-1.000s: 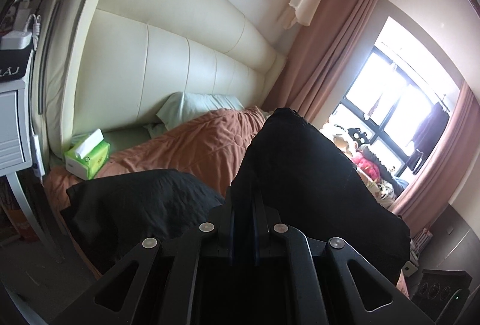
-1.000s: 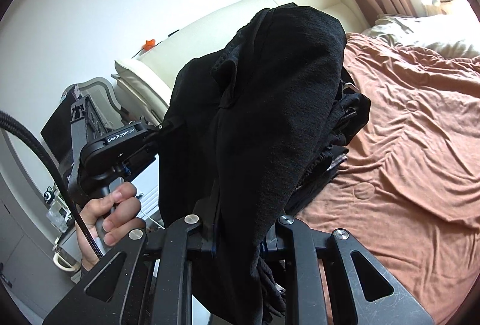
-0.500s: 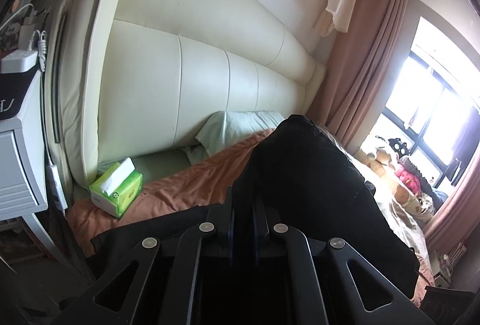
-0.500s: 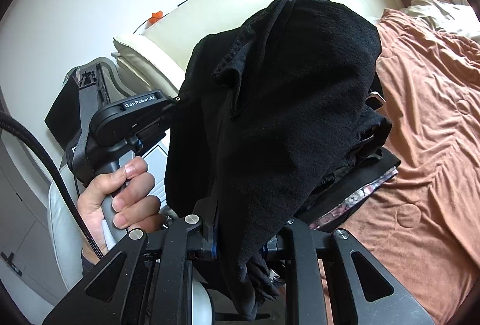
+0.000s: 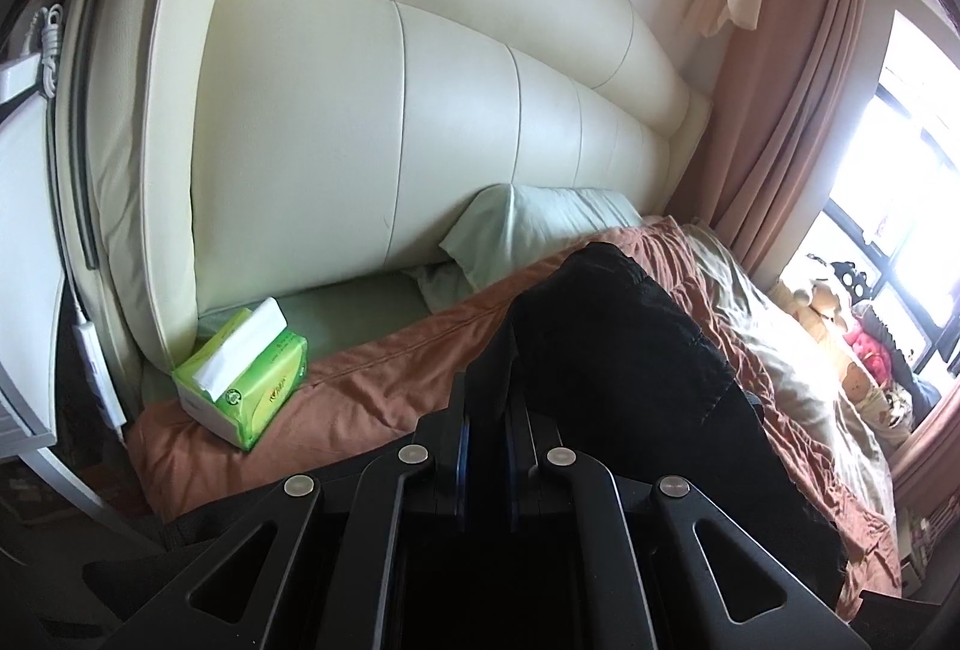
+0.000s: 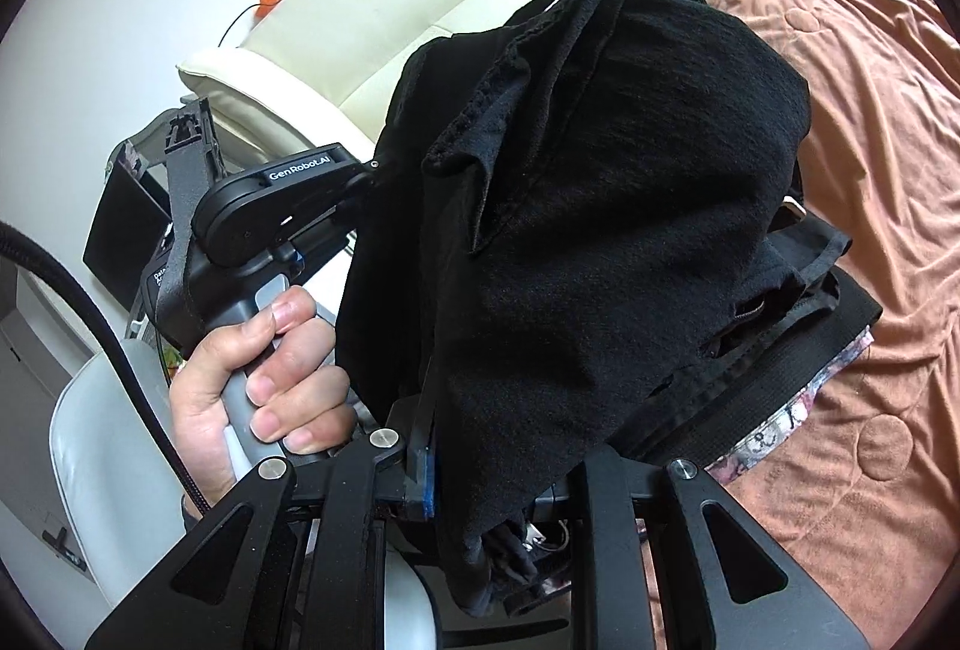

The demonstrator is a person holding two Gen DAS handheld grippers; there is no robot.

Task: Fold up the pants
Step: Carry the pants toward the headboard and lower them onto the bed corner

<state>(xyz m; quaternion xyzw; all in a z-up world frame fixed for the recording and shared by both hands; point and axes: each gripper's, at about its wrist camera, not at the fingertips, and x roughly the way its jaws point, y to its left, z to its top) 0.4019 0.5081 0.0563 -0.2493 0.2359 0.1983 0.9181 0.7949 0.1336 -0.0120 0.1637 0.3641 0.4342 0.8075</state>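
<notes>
The black pants (image 6: 600, 206) hang bunched in the air between both grippers, above the rust-brown bedspread (image 6: 870, 110). My right gripper (image 6: 474, 470) is shut on a thick fold of the pants, which drapes over its fingers and hides them. My left gripper (image 5: 486, 392) is shut on another edge of the pants (image 5: 630, 368), which fall to its right. The left gripper also shows in the right wrist view (image 6: 366, 182), held by a hand (image 6: 264, 380), pinching the cloth's left edge.
A cream padded headboard (image 5: 420, 110) stands behind the bed. A green tissue pack (image 5: 240, 380) lies on the bed's near corner, beside a pale green pillow (image 5: 528, 224). A white nightstand (image 5: 24, 230) is at left. Curtains (image 5: 780, 110) and a window are at right.
Both grippers have risen and moved toward the headboard with the pants. The part of the pants that lay on the bed at left has lifted out of the left wrist view.
</notes>
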